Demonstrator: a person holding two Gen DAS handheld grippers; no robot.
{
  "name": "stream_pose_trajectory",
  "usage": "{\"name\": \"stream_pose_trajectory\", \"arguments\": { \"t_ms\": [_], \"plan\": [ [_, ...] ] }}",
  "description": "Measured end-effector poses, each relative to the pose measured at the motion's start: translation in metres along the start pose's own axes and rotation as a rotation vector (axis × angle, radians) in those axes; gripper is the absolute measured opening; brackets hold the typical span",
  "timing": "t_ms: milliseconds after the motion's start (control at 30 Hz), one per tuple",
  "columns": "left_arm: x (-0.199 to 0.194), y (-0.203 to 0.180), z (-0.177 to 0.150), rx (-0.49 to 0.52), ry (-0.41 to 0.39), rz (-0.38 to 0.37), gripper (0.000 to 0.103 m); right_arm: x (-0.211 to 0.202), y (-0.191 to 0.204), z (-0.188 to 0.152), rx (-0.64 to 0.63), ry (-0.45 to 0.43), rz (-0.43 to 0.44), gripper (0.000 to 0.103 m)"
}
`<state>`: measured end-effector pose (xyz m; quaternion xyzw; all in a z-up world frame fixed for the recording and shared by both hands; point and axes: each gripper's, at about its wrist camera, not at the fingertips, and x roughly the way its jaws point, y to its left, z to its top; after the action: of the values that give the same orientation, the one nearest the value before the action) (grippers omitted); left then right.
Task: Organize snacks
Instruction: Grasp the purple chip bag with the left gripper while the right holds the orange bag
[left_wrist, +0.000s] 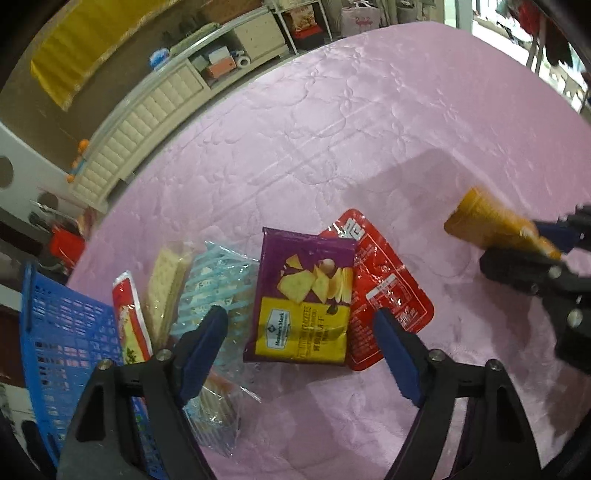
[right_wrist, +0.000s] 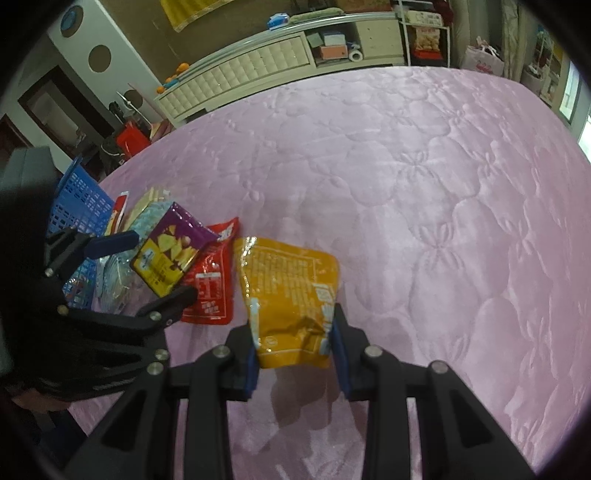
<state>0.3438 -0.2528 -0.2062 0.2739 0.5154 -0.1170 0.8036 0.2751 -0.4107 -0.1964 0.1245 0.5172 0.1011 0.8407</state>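
Note:
My left gripper (left_wrist: 301, 328) is open and empty, its jaws wide on either side of a purple and yellow chips packet (left_wrist: 304, 295) that lies on a red packet (left_wrist: 384, 284). My right gripper (right_wrist: 295, 332) is shut on an orange packet (right_wrist: 288, 295) and holds it above the pink bed; it also shows in the left wrist view (left_wrist: 495, 225). A clear pack of crackers (left_wrist: 166, 291), a light blue wrapped pack (left_wrist: 218, 291) and a red and white packet (left_wrist: 129, 317) lie beside a blue basket (left_wrist: 62, 332).
The pink quilted mattress (right_wrist: 406, 184) stretches far and right. A cream headboard-like cabinet (right_wrist: 240, 74) and shelves stand beyond its far edge. The blue basket (right_wrist: 79, 206) sits at the bed's left edge.

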Motion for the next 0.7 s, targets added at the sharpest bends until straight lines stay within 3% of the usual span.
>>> {"name": "stream_pose_trajectory", "arguments": {
  "t_ms": [100,300,700],
  "plan": [
    [-0.005,-0.001,-0.001,0.003,-0.014,0.019,0.052,-0.001,0.001,-0.001,0.000,-0.003,0.001,0.038],
    [-0.009,0.007,-0.004,-0.031,-0.015,-0.003,0.042,-0.003,0.008,-0.002,0.003,-0.003,0.011,0.038],
    [-0.052,0.036,-0.040,-0.175,-0.043,-0.103,0.042,-0.029,0.026,-0.013,-0.025,-0.018,-0.025,0.038]
  ]
}}
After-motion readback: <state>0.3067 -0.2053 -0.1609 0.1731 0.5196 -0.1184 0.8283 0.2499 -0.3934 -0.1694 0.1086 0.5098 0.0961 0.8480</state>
